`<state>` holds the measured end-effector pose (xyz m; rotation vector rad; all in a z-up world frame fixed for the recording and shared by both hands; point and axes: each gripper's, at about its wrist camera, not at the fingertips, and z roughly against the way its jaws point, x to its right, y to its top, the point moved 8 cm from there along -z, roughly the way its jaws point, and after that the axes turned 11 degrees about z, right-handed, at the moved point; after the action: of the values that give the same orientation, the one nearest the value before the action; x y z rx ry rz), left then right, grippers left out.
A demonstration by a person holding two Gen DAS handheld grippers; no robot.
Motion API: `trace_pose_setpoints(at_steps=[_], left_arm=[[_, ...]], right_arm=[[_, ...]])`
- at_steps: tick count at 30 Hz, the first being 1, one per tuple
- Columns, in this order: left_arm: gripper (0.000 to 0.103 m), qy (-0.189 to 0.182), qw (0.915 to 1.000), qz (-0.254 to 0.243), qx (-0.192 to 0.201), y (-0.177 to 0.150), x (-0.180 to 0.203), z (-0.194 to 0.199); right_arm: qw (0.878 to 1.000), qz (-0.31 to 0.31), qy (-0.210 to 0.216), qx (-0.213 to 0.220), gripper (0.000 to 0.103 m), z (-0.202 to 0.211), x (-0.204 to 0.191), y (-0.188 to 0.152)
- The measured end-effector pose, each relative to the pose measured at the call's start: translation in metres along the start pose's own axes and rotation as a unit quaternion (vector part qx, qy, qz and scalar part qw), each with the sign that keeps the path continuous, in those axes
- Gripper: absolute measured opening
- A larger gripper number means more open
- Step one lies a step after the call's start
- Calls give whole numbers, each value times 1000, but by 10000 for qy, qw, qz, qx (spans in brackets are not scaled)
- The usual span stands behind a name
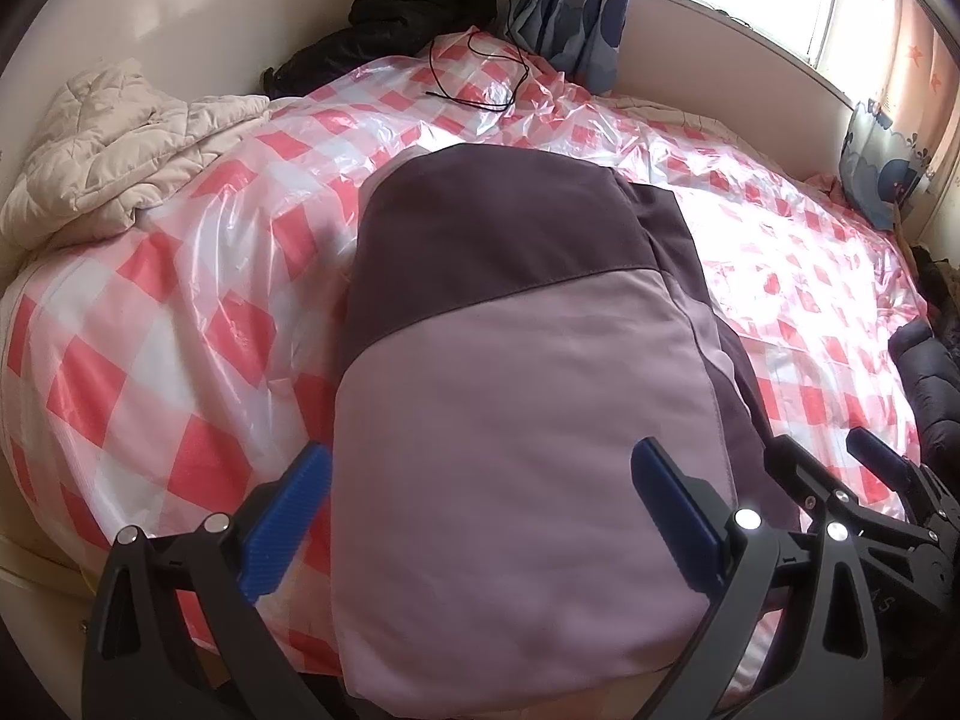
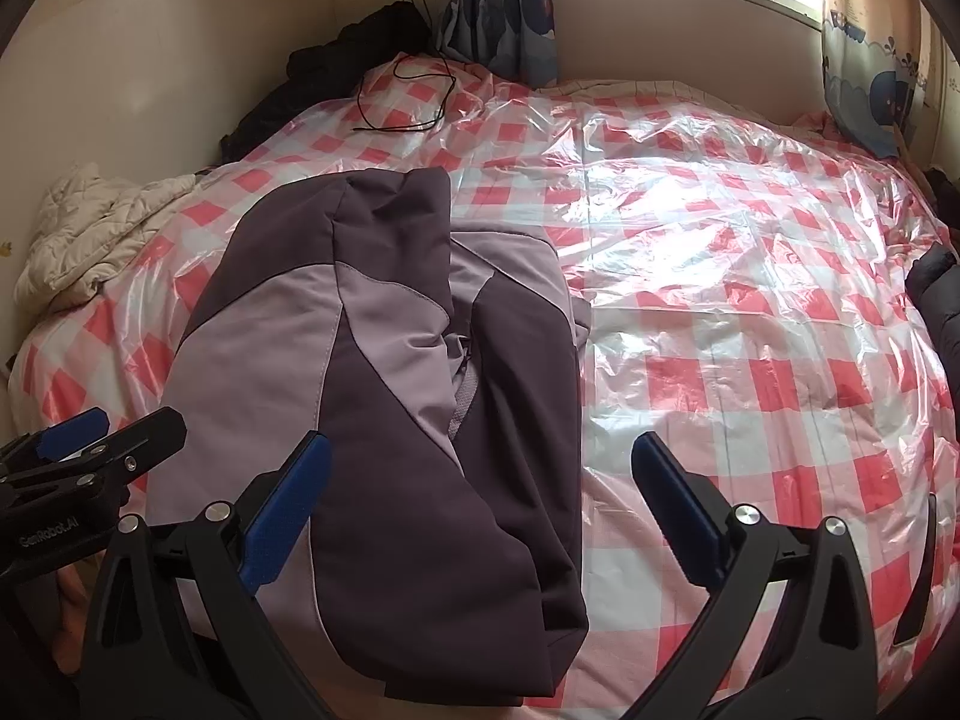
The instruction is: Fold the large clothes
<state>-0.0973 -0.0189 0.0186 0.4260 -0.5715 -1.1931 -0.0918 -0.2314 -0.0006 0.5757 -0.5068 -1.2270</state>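
On the near part of the pink-checked plastic bed cover, a lilac-and-plum padded jacket is seen folded narrow, one crosswise fold judged left, while the left gripper and right gripper are held wide, empty.

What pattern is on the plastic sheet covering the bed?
The plastic sheet has red-and-white checks, a gingham pattern; the right wrist view shows it best.
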Motion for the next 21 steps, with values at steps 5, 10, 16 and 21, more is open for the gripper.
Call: trace_pose_setpoints(at_steps=[5, 10, 16, 21], left_arm=[[96, -12, 10000, 3, -14, 0, 0, -1], [96, -15, 10000, 1, -23, 0, 0, -2], [96, -9, 10000, 5, -19, 1, -1, -2], [96, -11, 10000, 4, -23, 1, -3, -3]], right_arm=[[10000, 12, 20, -13, 97, -1, -1, -1], [10000, 11, 28, -9, 97, -1, -1, -1], [10000, 13, 33, -16, 97, -1, -2, -1], [10000, 14, 41, -23, 97, -1, -3, -1]])
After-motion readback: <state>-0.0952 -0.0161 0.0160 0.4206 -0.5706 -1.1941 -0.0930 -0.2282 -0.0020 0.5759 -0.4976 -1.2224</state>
